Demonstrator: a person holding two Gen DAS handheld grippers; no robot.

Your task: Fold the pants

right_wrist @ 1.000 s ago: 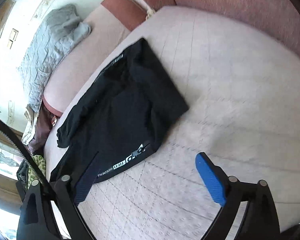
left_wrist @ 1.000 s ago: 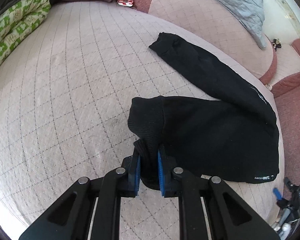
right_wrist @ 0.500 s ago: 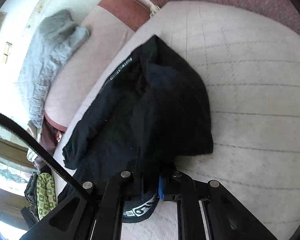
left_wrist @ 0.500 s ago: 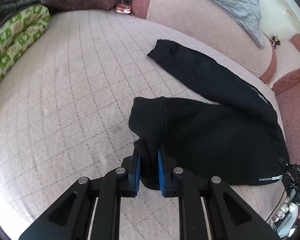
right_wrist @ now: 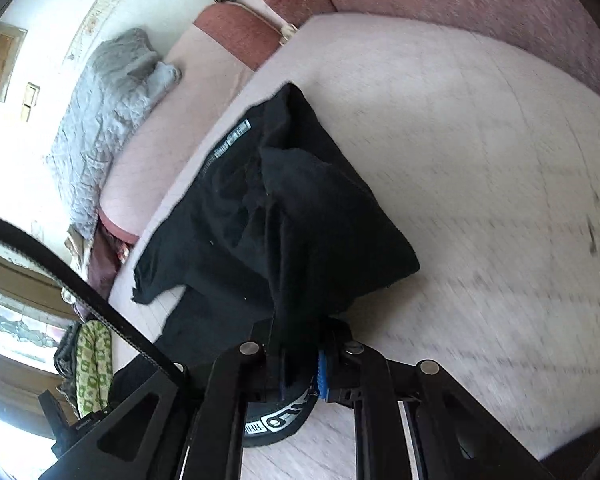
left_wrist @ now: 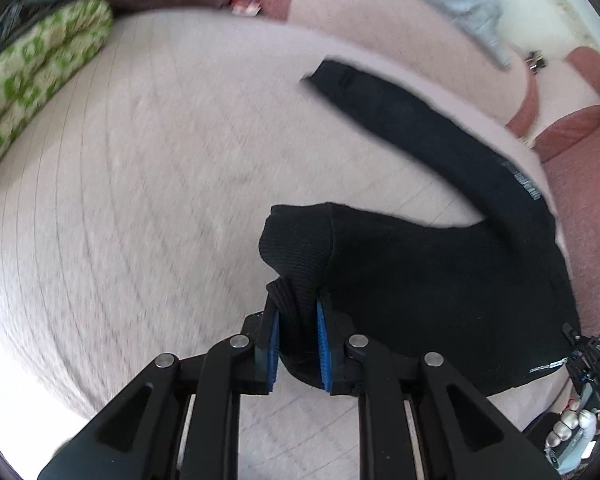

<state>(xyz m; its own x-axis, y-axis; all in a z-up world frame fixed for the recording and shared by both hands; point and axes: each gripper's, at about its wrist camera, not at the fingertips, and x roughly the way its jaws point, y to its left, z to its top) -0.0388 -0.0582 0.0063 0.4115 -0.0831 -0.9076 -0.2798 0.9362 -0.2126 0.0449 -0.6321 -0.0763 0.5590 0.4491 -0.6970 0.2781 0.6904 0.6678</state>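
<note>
Black pants (left_wrist: 440, 280) lie on a pale quilted bed (left_wrist: 140, 200). One leg (left_wrist: 400, 116) stretches toward the far pillows. My left gripper (left_wrist: 296, 344) is shut on the ribbed cuff of the other leg, lifted a little off the bed. In the right wrist view my right gripper (right_wrist: 300, 372) is shut on the waistband corner of the pants (right_wrist: 284, 216), near the printed white logo (right_wrist: 276, 424). The fabric rises in a bunch from its jaws.
A green patterned blanket (left_wrist: 36, 80) lies at the far left. A grey quilt (right_wrist: 108, 112) and pinkish-red cushions (right_wrist: 240, 36) sit along the bed's far side. A dark red sofa back (right_wrist: 480, 8) borders the bed. A small packet (left_wrist: 246, 4) lies near the pillows.
My right gripper has closed on the waistband corner and lifted it. Both views are motion-blurred now. The left gripper keeps its hold on the cuff and has shifted slightly.
</note>
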